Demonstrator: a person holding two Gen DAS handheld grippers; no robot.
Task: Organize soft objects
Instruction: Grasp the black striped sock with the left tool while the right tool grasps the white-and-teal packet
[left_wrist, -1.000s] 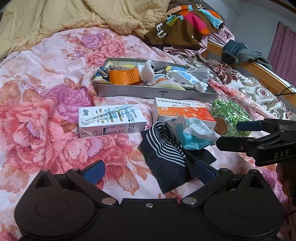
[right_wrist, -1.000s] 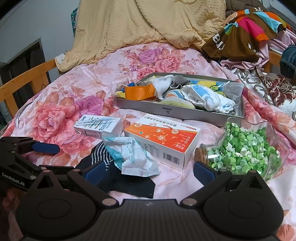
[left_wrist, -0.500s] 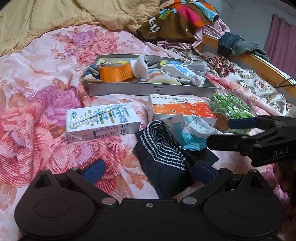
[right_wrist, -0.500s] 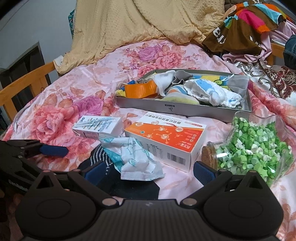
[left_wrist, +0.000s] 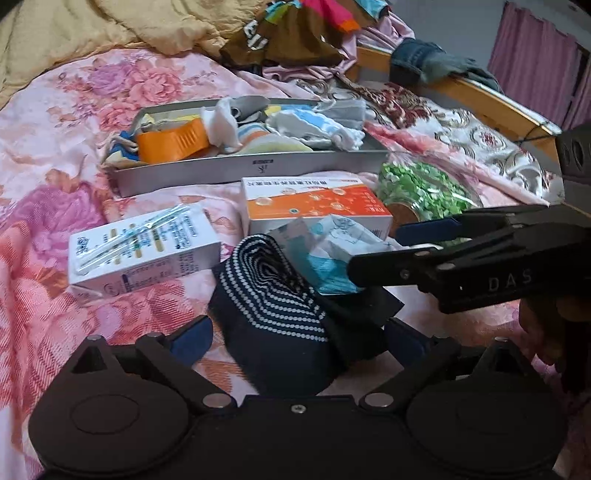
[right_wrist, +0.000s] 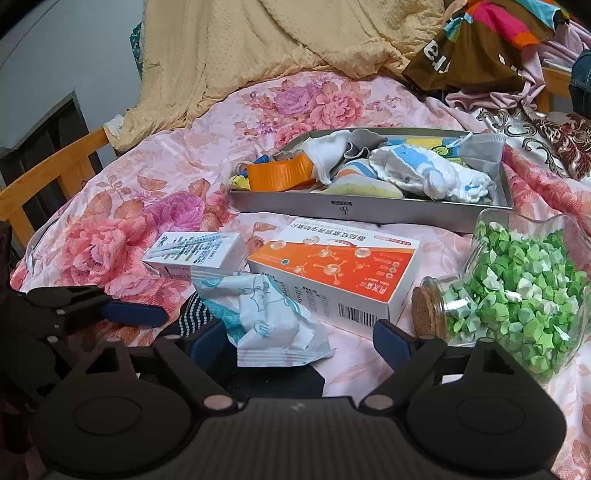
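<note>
The left gripper (left_wrist: 295, 338) was spread wide, its blue fingertips on either side of the dark dotted sock (left_wrist: 273, 314) that lay on the floral bed cover (left_wrist: 55, 206), though whether they touched it could not be told. The right gripper (right_wrist: 299, 339) was likewise released, straddling the crumpled tissue pack (right_wrist: 266, 317) resting over the sock's far end, just in front of the orange box (right_wrist: 332, 269). Behind them sat the grey tray (right_wrist: 369, 214) full of socks and cloths, with the white carton (left_wrist: 144, 247) and the jar of green paper stars (right_wrist: 517, 295) nearby.
</note>
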